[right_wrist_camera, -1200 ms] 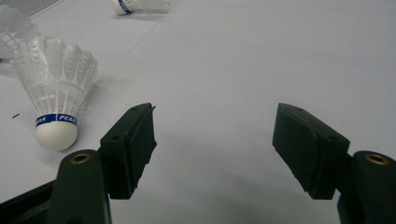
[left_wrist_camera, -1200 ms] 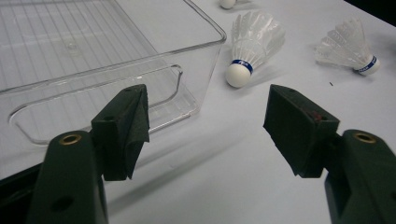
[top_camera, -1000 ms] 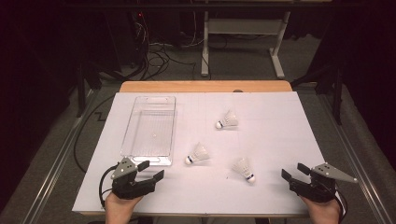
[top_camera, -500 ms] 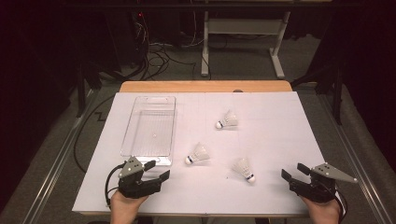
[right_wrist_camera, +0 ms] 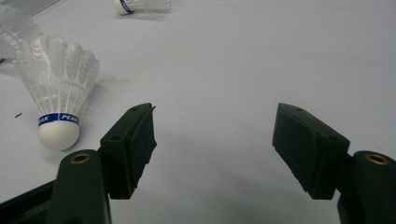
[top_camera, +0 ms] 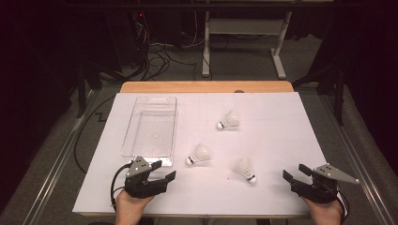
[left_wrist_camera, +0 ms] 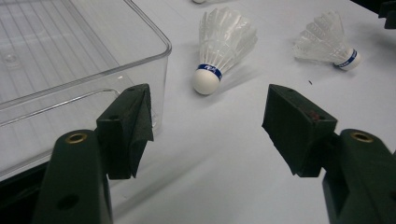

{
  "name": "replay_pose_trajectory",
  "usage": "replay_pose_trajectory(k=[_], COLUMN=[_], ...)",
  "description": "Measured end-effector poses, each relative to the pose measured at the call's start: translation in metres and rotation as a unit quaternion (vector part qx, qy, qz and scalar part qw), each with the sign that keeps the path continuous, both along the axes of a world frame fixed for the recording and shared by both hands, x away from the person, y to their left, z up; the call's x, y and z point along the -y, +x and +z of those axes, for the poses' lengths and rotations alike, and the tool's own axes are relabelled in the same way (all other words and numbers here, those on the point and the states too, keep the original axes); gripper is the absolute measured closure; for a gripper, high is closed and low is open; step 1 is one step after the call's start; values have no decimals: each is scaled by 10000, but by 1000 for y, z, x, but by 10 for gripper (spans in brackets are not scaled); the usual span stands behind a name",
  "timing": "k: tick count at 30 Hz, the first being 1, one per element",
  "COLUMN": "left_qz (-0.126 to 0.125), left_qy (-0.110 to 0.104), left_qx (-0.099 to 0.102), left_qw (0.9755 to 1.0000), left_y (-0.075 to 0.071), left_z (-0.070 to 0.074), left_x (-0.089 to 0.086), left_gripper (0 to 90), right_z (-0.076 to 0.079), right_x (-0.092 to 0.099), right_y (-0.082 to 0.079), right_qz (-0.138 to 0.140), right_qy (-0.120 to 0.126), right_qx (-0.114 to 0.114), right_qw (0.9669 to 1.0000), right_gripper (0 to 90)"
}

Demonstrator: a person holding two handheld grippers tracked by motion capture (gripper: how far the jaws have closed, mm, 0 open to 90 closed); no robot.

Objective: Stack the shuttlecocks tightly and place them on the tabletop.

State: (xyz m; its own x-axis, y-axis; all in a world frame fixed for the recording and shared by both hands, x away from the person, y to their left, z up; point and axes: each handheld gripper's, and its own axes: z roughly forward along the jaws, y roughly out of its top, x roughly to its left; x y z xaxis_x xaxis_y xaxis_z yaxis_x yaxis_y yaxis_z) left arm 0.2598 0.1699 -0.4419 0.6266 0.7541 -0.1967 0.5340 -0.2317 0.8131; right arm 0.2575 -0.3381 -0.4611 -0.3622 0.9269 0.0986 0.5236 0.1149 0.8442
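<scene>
Left claw [top_camera: 165, 171] gaping wide — holding nothing, hovering just beside clear tray [top_camera: 151, 125], nearest shuttlecock [left_wrist_camera: 223, 49] lying ahead on white counter [top_camera: 281, 126], right claw [top_camera: 295, 173] also spreading wide, empty — second shuttlecock [right_wrist_camera: 57, 91] resting near it.

Clear tray [top_camera: 151, 126] at table's left, three shuttlecocks to its right: far [top_camera: 228, 121], middle [top_camera: 199, 154], near-right [top_camera: 245, 169].

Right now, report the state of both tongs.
Left tongs: open, holding nothing.
Right tongs: open, holding nothing.
</scene>
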Motion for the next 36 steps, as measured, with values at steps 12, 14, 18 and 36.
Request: replay_pose_trajectory(k=[12,14,18,36], left_qz=[-85,-82,-28,-80], left_qy=[138,202,293,438], left_qx=[6,14,5,-231], left_qw=[9999,9998,9996,9987], left_y=[5,6,8,21], left_z=[2,2,3,8], left_x=[15,19,25,45], left_gripper=[345,345,345,339], right_z=[0,0,0,0], right_x=[0,0,0,0], right_y=[0,0,0,0], right_qz=[3,0,6,15], right_qy=[3,5,4,8], right_qx=[-1,2,2,-14], right_qw=[10000,10000,10000,10000], right_gripper=[305,305,304,304])
